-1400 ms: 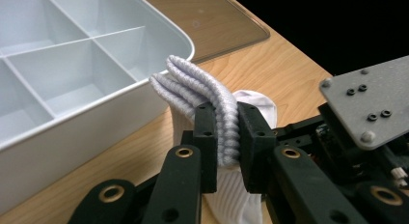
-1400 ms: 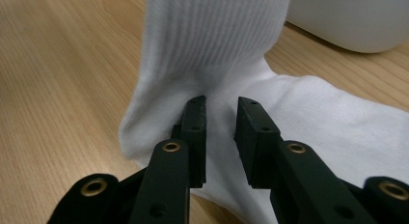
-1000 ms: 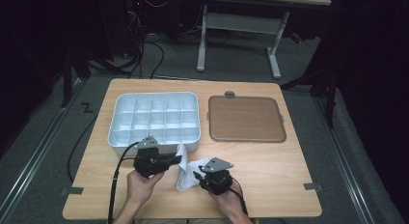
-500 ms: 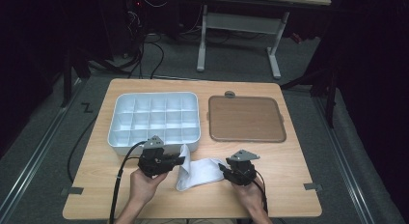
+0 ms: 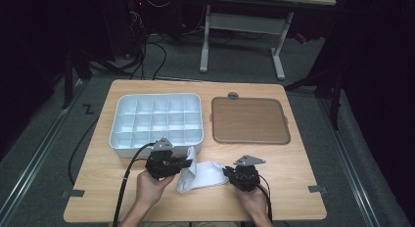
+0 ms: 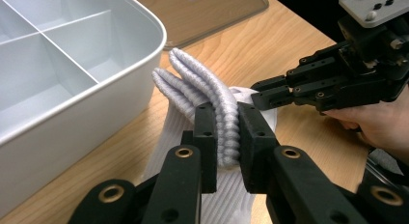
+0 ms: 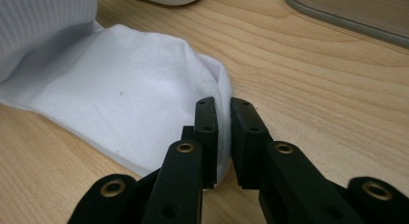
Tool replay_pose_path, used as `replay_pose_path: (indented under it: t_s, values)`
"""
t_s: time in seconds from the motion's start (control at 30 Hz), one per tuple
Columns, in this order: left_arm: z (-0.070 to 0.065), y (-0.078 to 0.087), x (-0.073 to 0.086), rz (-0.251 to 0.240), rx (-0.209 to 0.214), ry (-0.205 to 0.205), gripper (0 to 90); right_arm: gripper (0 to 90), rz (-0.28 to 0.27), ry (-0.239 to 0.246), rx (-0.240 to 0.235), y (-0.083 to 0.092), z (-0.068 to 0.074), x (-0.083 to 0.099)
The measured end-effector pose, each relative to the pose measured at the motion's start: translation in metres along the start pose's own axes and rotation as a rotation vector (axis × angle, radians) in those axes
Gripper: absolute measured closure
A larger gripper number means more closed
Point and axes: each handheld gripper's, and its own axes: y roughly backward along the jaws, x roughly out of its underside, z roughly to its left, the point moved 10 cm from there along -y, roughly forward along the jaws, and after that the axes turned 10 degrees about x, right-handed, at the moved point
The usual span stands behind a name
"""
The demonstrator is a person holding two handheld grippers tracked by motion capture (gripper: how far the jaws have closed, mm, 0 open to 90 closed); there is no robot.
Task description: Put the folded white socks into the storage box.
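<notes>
Work: a white sock [image 5: 200, 173] lies on the desk [image 5: 293, 188], stretched between two grippers, probably to flatten or fold it before it goes into a compartment.
Sock: near the desk's front edge, just in front of the tray [image 5: 156, 120]; ribbed cuff end toward the tray, smooth foot end pointing right.
Left gripper [image 6: 226, 132]: clamped on the ribbed cuff, which bulges up in folds between the pads; this grip likely anchors one end so the other can be pulled.
Right gripper [image 7: 223, 132]: jaws have just been closing and are now pinched on the edge of the sock's far end, a thin fold of cloth between the pads; low to the desk, probably to catch the fabric without lifting it.
Tray: white, divided into compartments, every visible one empty; it touches or nearly touches the cuff in the left gripper view.
Lid [image 5: 248, 120]: brown, flat, right of the tray and apart from it, out of the way so the compartments stay open.
Judgement: with both ends held, the next move looks like a pull apart or a fold over.
</notes>
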Motion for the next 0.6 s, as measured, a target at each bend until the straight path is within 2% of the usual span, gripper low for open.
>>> replay_pose_path:
  t_s: [0.3,0.6]
  values:
    - [-0.004,-0.009,0.012,0.032,-0.007,-0.029,79.5,82.8,-0.009,0.009,-0.019,0.0,0.012,0.0]
    - [-0.003,-0.021,0.028,0.085,-0.022,-0.057,79.5,82.8,-0.016,0.007,-0.04,-0.002,0.02,-0.001]
